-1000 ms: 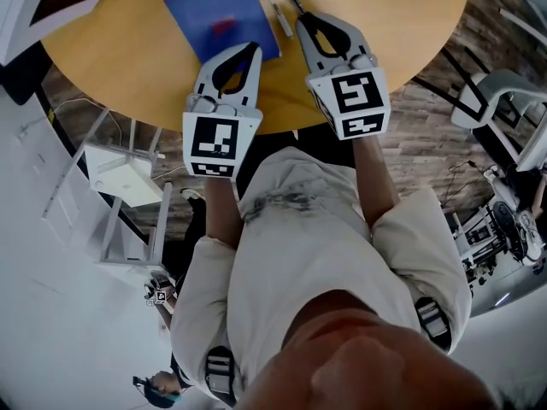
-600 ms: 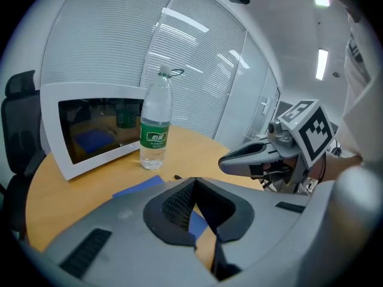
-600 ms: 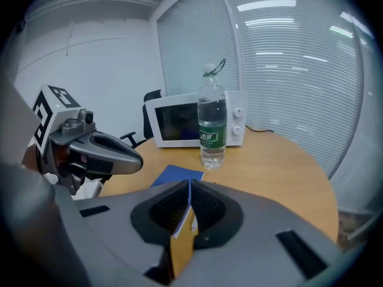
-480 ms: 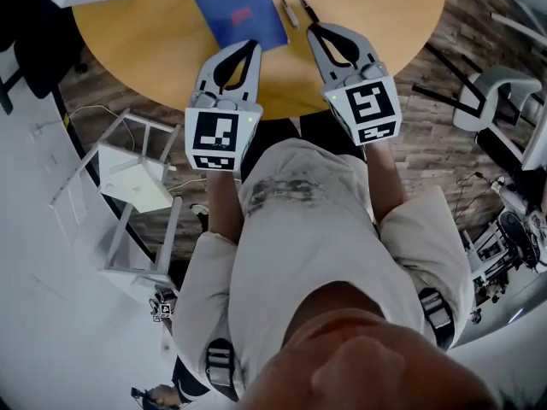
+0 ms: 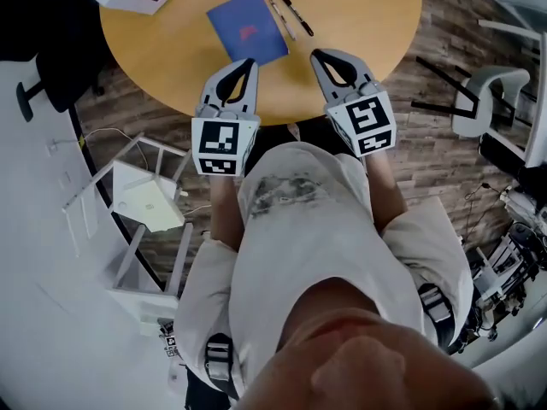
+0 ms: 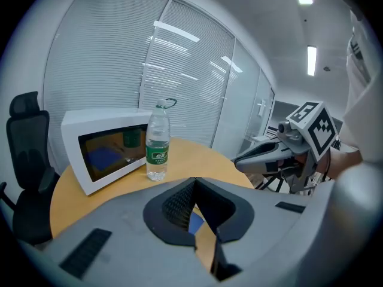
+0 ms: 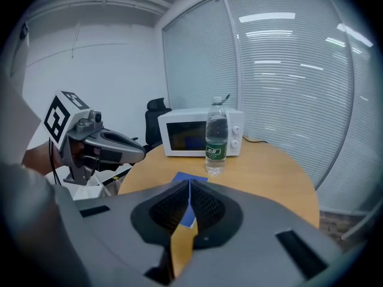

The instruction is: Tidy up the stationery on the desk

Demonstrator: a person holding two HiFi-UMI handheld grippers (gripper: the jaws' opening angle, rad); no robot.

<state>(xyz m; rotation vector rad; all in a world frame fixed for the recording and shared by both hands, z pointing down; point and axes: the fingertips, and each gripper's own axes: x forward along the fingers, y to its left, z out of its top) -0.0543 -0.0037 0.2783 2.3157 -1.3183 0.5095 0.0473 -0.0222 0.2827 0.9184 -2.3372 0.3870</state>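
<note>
Hovering over the near edge of the round table (image 5: 376, 49), both claws are clenched on nothing. The left claw (image 5: 247, 61) and the right claw (image 5: 318, 54) each have their jaws pressed together at the tips. The blue notebook (image 5: 248, 26) lies flat just beyond the left claw. Beside its right edge lie a pale pen (image 5: 280, 17) and a black pen (image 5: 296, 14), close together and roughly parallel, with their long axes running from far-left to near-right. They sit beyond the right claw and slightly to its left, so that claw looks nearer. It would need to open and close across a pen's shaft.
</note>
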